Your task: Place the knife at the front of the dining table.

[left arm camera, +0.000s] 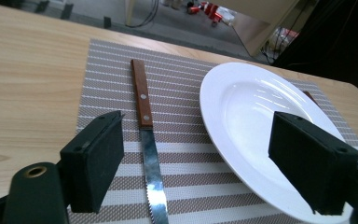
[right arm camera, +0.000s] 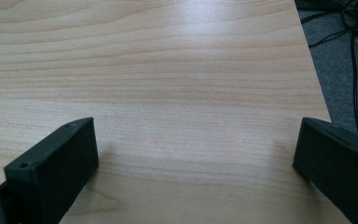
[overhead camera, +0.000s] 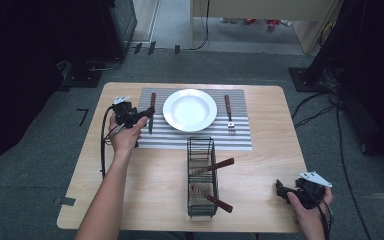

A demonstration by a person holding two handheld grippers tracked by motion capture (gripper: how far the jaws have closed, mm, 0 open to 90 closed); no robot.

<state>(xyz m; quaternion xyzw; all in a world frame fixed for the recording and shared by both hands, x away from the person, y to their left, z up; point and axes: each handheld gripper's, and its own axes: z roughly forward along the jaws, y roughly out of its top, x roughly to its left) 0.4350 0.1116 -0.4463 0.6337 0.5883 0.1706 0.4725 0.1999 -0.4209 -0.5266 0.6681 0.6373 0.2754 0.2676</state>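
We see a knife [left arm camera: 145, 135] lying flat on a striped mat [left arm camera: 107, 70], wooden handle toward 12 o'clock and blade toward 6 o'clock, just beside a white plate [left arm camera: 242, 116] at its 3 o'clock. In the high view the knife [overhead camera: 152, 111] sits at the plate's [overhead camera: 190, 110] 9 o'clock, and a fork [overhead camera: 228, 114] lies on the mat at the plate's 3 o'clock.

Our left gripper [overhead camera: 147, 116] hovers over the knife's blade end with its jaws apart; the left gripper view shows the knife between the 2 jaws, touching neither.

At the plate's 6 o'clock, off the mat, stands a wire basket [overhead camera: 200, 176] with 2 wooden-handled utensils [overhead camera: 216, 166] leaning out toward 3 o'clock.

Our right gripper [overhead camera: 284, 190] rests near the table's [overhead camera: 260, 165] 4 o'clock corner, well apart from everything. Its jaws stand wide apart over bare wood [right arm camera: 168, 93], holding nothing.
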